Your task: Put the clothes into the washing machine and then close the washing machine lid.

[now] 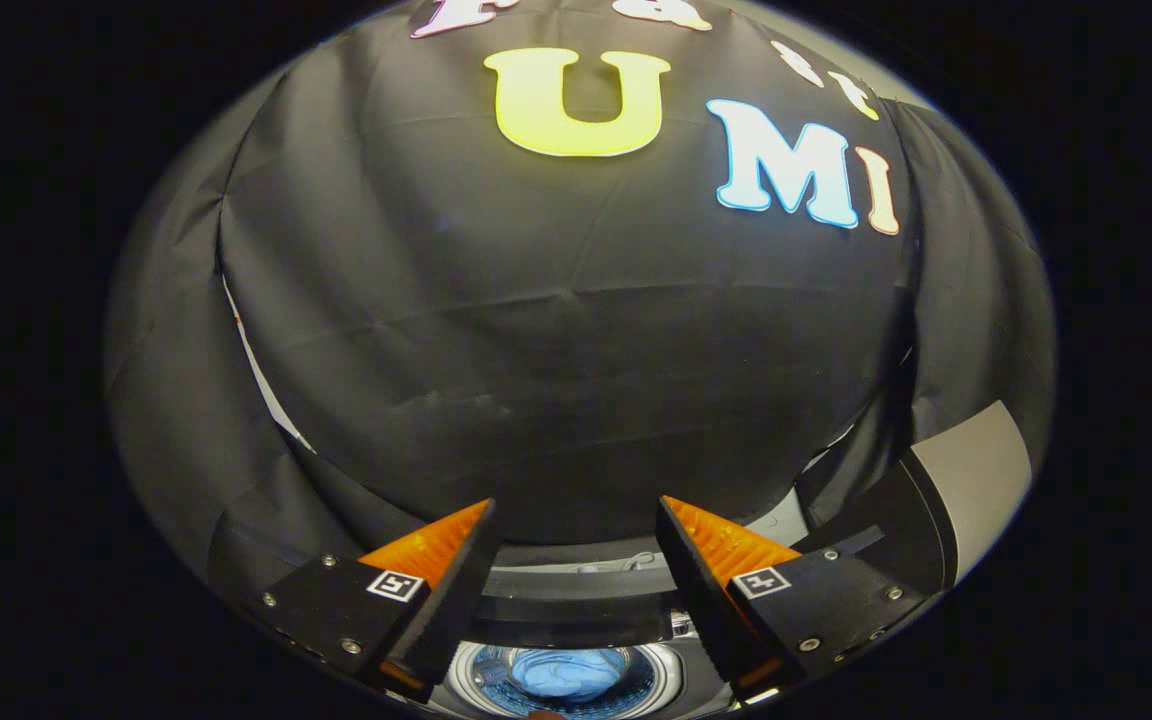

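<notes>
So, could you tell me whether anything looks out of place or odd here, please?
Nothing stands out. The blue clothes lie inside the washing machine drum, below and between the open jaws of the gripper, which holds nothing. The lid stands raised to the right, not yet closed.

Claw-mounted fisheye (576,515), facing booth wall (576,330)

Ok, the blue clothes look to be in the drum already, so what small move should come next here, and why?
Probably swing the open, empty gripper toward the raised lid beside its right finger, to start pushing it down. The blue clothes already lie in the washing machine drum below the fingers, and the lid stands open, so closing it appears to be what is left.
</notes>
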{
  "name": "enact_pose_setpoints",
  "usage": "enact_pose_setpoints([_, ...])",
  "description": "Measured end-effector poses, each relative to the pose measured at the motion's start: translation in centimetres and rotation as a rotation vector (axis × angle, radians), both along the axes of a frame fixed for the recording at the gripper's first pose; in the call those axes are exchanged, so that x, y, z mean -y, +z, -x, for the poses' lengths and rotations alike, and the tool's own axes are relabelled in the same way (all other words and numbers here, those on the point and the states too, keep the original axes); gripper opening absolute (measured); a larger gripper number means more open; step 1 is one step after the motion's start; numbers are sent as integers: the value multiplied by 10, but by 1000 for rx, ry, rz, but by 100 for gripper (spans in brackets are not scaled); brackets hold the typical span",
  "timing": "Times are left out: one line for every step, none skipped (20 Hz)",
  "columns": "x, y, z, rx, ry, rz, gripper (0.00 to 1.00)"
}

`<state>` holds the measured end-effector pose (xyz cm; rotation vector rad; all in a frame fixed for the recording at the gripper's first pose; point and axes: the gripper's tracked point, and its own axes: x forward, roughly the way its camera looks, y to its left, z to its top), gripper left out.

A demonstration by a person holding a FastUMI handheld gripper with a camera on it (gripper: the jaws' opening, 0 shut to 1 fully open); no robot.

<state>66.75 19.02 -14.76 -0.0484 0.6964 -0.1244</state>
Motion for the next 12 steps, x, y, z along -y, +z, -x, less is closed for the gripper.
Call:
enact_pose_setpoints([-1,0,1,4,1,-2,96])
enact_pose_setpoints([-1,1,3,6,5,-3,97])
enact_pose_setpoints([-2,1,3,11,7,-4,97])
enact_pose_setpoints([-1,3,5,20,12,-4,97])
enact_pose_setpoints([-2,4,10,31,13,-5,97])
enact_pose_setpoints([-2,5,12,41,16,-4,97])
enact_pose_setpoints([-3,5,17,48,18,-5,97])
enact_pose_setpoints([-4,6,20,52,20,-4,97])
enact_pose_setpoints([-5,5,25,53,23,-4,97])
enact_pose_setpoints([-4,7,28,52,23,-4,97])
enact_pose_setpoints([-5,7,32,54,23,-2,97])
enact_pose_setpoints([-4,7,36,58,23,-3,97])
